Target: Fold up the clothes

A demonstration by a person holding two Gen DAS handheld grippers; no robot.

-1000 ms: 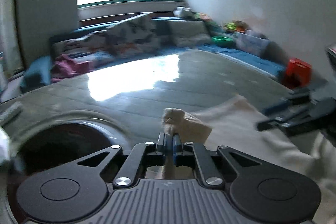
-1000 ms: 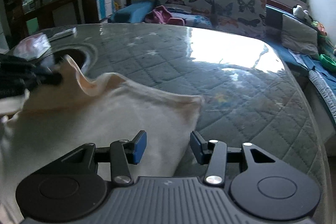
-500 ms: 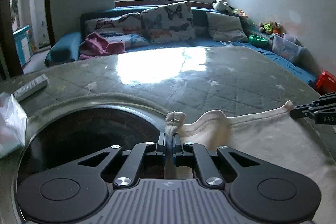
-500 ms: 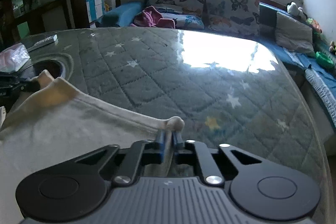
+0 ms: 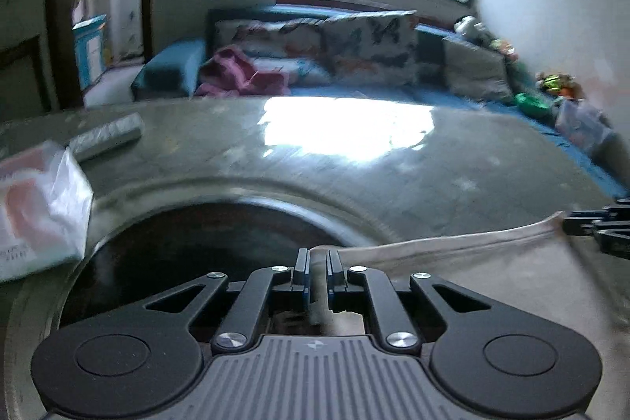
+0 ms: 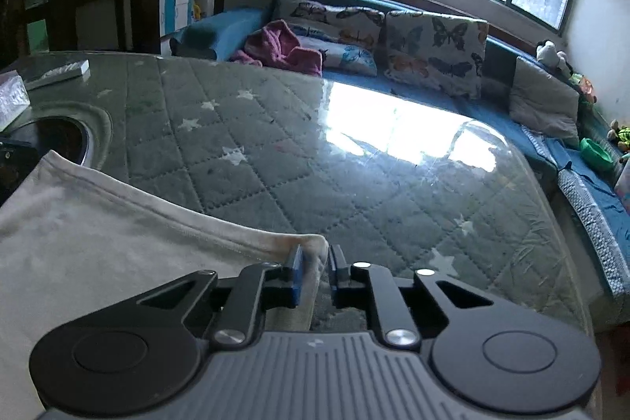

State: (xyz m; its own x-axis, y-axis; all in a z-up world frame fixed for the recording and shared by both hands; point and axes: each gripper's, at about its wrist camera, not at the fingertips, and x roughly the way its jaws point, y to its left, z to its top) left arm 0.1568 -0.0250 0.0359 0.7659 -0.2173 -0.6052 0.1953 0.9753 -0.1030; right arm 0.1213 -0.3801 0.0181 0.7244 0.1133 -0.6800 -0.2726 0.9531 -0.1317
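Early stage: cream cotton garment (image 6: 98, 243) lies flat on the grey quilted glass-topped worktop (image 6: 315, 160), left tongs (image 5: 315, 272) and right tongs (image 6: 315, 270) each slightly parted around a hem corner, no fold visible yet.

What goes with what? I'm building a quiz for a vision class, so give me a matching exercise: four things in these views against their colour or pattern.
Things:
1. cloth
2. bowl
3. crumpled garment
4. cushion

Colour or pattern:
a. green
b. butterfly print
c. cream
d. pink

Pairs: 1-c, 2-a, 3-d, 4-b
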